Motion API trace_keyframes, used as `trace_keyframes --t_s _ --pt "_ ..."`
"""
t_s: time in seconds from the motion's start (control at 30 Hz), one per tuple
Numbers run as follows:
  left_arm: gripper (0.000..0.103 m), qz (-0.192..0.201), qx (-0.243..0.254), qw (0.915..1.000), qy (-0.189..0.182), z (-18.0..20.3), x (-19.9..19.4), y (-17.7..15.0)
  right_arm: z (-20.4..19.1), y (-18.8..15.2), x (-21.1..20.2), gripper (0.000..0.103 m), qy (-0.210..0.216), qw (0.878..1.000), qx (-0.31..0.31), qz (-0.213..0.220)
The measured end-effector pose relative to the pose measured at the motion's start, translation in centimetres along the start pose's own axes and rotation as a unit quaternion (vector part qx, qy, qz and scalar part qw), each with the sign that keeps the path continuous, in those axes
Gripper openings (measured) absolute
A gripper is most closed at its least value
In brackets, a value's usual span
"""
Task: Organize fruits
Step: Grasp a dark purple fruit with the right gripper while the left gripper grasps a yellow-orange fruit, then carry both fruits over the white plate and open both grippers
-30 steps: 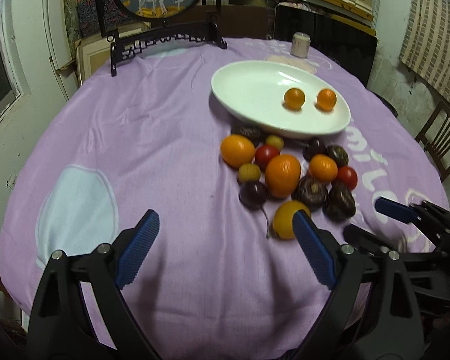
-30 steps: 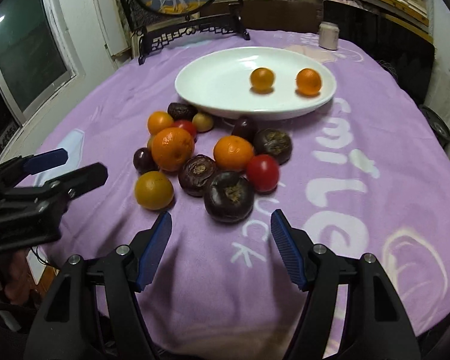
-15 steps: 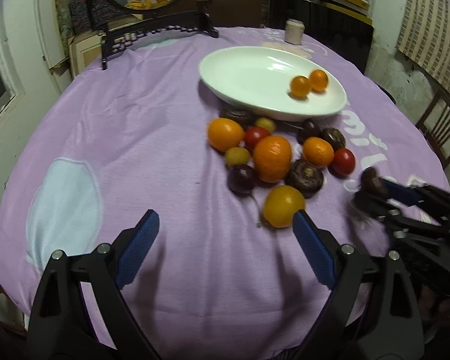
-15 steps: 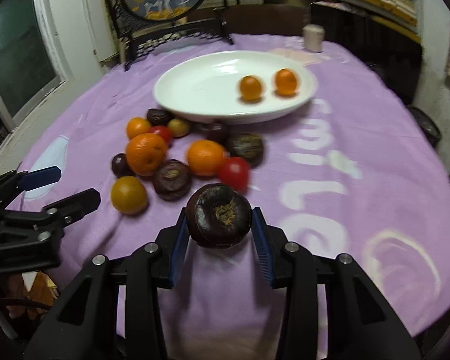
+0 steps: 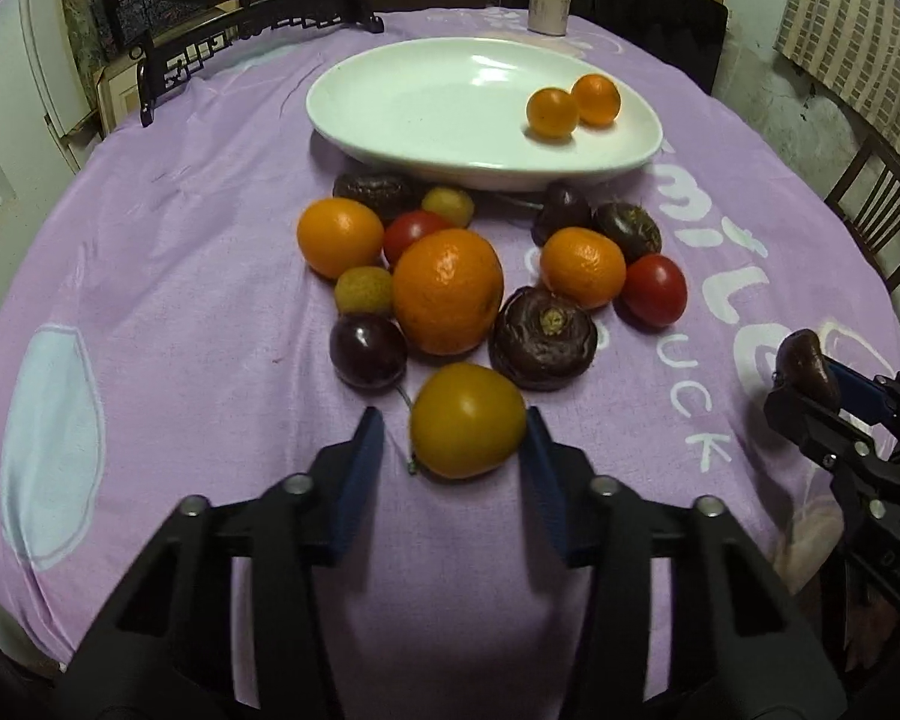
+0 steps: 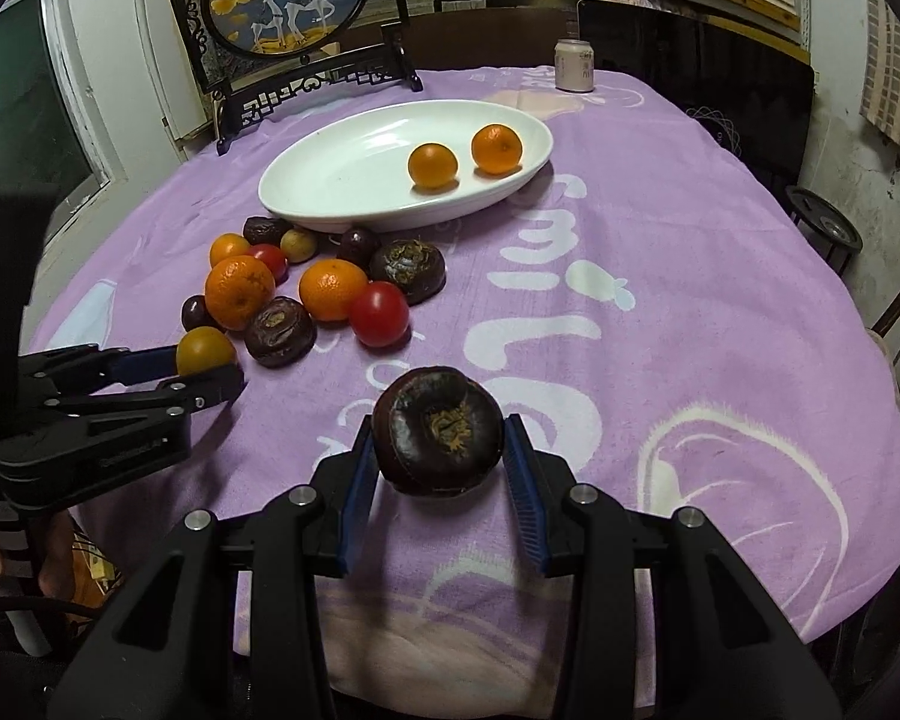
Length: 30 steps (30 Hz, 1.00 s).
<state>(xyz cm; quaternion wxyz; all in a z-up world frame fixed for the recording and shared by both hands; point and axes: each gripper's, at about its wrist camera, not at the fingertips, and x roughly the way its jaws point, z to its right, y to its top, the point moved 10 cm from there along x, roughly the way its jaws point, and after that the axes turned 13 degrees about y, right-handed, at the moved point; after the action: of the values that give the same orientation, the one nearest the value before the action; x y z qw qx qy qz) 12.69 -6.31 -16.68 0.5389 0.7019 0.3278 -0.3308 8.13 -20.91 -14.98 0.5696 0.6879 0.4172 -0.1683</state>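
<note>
My right gripper (image 6: 438,450) is shut on a dark brown wrinkled fruit (image 6: 438,429), held above the purple cloth; it also shows in the left wrist view (image 5: 805,366). My left gripper (image 5: 455,441) has its jaws around a yellow-orange fruit (image 5: 467,418) that lies on the cloth; the right pad touches it and a small gap shows at the left pad. A white oval plate (image 5: 426,114) behind holds two small oranges (image 5: 551,113). Several oranges, red tomatoes and dark fruits (image 5: 447,291) lie in a cluster between plate and grippers.
A black framed deer picture on a stand (image 6: 288,0) and a small white can (image 6: 575,65) stand at the table's far edge. A dark chair back (image 6: 690,72) and a wooden chair (image 5: 876,204) are to the right. The purple cloth (image 6: 660,312) extends right of the fruit.
My left gripper moved forward and narrowed around the yellow-orange fruit. My right gripper, which picked up the dark fruit a second ago, has lifted it and drawn back to the right.
</note>
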Motion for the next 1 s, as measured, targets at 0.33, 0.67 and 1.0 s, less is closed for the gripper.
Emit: trace_keyframes --t_s 0.33,0.67,1.0 --pt "0.036 0.013 -0.007 0.9997 -0.021 -0.2 -1.5 0.2 -0.6 0.5 0.4 0.042 0.010 1.000 -0.001 0.001" --pt "0.036 0.038 -0.020 0.9986 -0.030 -2.6 -3.7 2.7 -2.0 3.5 0.5 0.042 0.014 1.000 -0.023 0.011" --pt "0.036 0.059 -0.023 0.9980 -0.003 -4.4 -1.3 17.7 -1.3 17.2 3.9 0.042 0.003 0.996 -0.080 0.038"
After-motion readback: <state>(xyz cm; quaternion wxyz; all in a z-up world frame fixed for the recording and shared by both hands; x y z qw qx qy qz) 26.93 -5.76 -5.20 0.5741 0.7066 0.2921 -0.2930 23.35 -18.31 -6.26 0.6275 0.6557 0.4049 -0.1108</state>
